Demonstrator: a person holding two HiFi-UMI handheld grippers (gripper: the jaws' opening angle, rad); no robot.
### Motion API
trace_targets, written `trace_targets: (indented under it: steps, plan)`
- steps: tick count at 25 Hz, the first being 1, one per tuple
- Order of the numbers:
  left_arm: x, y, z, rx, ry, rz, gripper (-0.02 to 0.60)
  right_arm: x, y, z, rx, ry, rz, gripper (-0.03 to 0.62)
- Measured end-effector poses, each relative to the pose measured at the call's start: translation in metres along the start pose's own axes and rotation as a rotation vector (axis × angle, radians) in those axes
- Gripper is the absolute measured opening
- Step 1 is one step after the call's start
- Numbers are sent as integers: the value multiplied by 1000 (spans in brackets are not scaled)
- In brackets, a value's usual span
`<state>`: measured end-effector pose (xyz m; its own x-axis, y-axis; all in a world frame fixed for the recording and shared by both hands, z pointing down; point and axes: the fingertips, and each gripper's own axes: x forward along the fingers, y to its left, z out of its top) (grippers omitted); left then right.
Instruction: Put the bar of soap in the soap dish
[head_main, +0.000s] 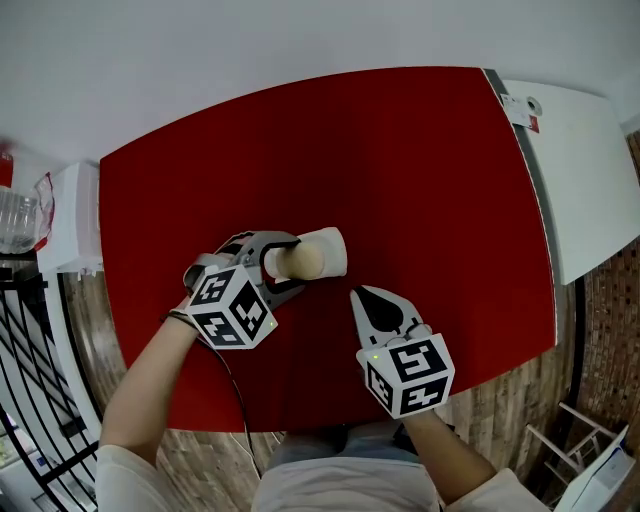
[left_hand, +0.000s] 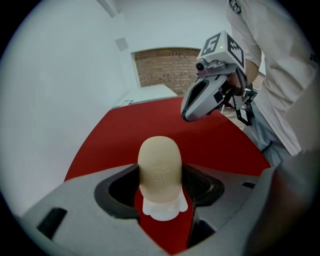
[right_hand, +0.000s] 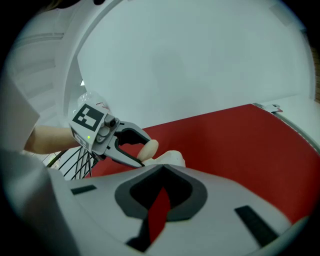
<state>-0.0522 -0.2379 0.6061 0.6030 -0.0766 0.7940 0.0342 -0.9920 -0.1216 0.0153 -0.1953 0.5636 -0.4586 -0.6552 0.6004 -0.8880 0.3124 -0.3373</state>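
Observation:
A beige bar of soap (head_main: 301, 262) sits between the jaws of my left gripper (head_main: 287, 264), which is shut on it. The bar rests on or just above a white soap dish (head_main: 332, 249) on the red table (head_main: 400, 170). In the left gripper view the soap (left_hand: 159, 169) stands between both pads, and the dish (left_hand: 161, 210) shows beneath it. My right gripper (head_main: 362, 297) hovers apart to the right, shut and empty. From the right gripper view, the left gripper (right_hand: 131, 150), the soap (right_hand: 149, 148) and the dish (right_hand: 173, 158) lie ahead.
A white counter (head_main: 585, 170) adjoins the table's right edge. To the left stand a white cabinet (head_main: 75, 225), a glass jar (head_main: 14, 215) and a black wire rack (head_main: 25, 340). The table's front edge is near the person's body.

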Motion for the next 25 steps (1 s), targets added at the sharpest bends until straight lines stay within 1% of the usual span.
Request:
trace_targets:
  steps: [10, 25]
  plan:
    - [29, 1, -16, -50, 24, -39, 278, 6, -8, -4, 21, -3, 10, 3]
    - [42, 0, -24, -86, 17, -69, 278, 8, -14, -6, 36, -4, 13, 5]
